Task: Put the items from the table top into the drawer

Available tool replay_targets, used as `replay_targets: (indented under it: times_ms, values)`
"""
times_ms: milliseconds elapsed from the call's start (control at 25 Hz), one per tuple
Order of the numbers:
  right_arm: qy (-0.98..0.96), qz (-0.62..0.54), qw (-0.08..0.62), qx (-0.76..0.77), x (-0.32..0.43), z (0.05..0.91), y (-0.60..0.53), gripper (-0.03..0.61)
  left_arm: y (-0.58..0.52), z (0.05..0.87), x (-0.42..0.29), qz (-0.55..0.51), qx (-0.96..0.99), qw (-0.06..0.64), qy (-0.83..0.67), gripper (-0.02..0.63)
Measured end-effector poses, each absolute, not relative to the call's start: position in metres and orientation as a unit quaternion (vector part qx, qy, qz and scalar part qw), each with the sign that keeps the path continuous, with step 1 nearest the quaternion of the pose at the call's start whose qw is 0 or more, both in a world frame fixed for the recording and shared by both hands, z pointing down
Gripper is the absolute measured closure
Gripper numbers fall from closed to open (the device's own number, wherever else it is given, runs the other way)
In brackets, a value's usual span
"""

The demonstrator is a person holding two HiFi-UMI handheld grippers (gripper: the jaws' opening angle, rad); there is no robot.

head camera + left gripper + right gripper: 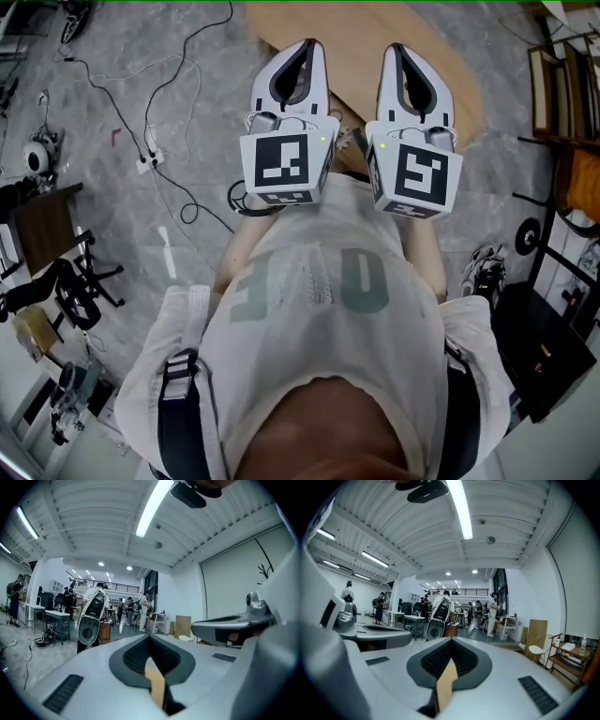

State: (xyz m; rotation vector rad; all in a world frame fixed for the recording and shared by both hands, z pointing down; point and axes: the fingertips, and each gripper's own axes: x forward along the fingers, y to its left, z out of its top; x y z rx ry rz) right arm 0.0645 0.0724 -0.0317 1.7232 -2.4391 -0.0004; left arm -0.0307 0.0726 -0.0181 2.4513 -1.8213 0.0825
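Grey marbled floor carrying loose black cables, one white power strip and a black office chair at the left of the head view; wooden frames at its right edge. Ribbed white ceiling with a long tube light. Far hall: one white egg-shaped machine shell, standing people, work tables, a wooden board against the wall.

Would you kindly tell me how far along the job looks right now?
Done: cannot tell; no drawer or items show. In hand: nothing; left gripper and right gripper are shut, empty, held before the chest. Left: unclear; only part of the wooden table top shows.
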Motion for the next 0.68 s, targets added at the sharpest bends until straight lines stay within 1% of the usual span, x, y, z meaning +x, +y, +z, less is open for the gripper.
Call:
replay_targets:
  times_ms: [680]
  values:
    - [-0.814, 0.0, 0.073, 0.576, 0.079, -0.032, 0.075, 0.574, 0.074, -0.024, -0.028, 0.026, 0.797, 0.032, -0.603, 0.607]
